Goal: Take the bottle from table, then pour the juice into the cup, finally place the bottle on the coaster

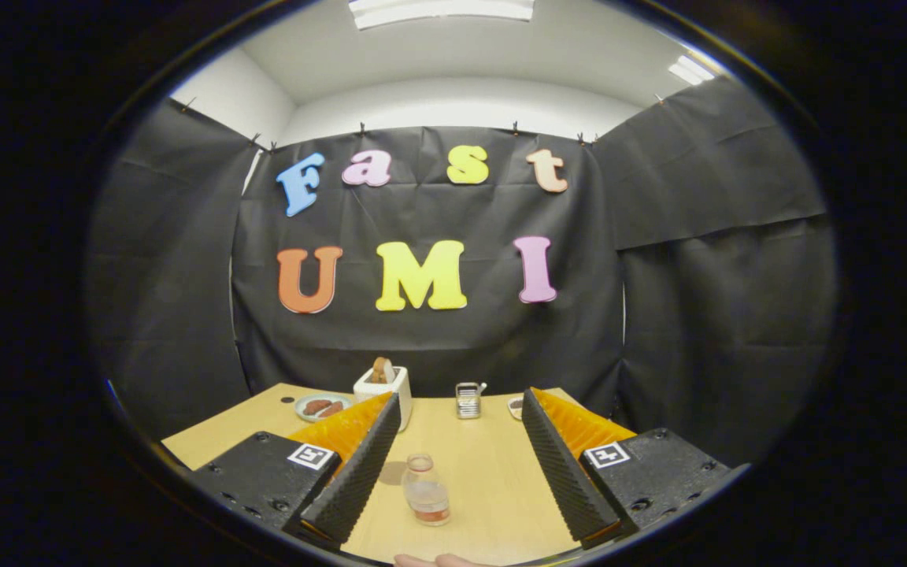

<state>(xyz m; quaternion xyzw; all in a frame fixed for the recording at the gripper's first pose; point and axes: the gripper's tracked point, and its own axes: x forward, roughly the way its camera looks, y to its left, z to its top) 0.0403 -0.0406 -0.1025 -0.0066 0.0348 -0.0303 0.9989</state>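
A small clear bottle [426, 490] with a little reddish juice at its bottom stands upright on the wooden table [485, 472]. It shows between my two fingers, nearer the left one, and neither finger touches it. My gripper [460, 404] is open wide, with nothing held. Beyond the fingertips, near the table's far edge, stands a small ribbed cup [468, 399]. Just right of the cup lies a small round thing [515, 407], maybe the coaster, half hidden by the right finger.
A white toaster [383, 384] with a slice of bread in it stands at the back, left of the cup. Left of the toaster lies a plate [321, 406] with brown food. A person's fingertips [438, 561] show at the near table edge.
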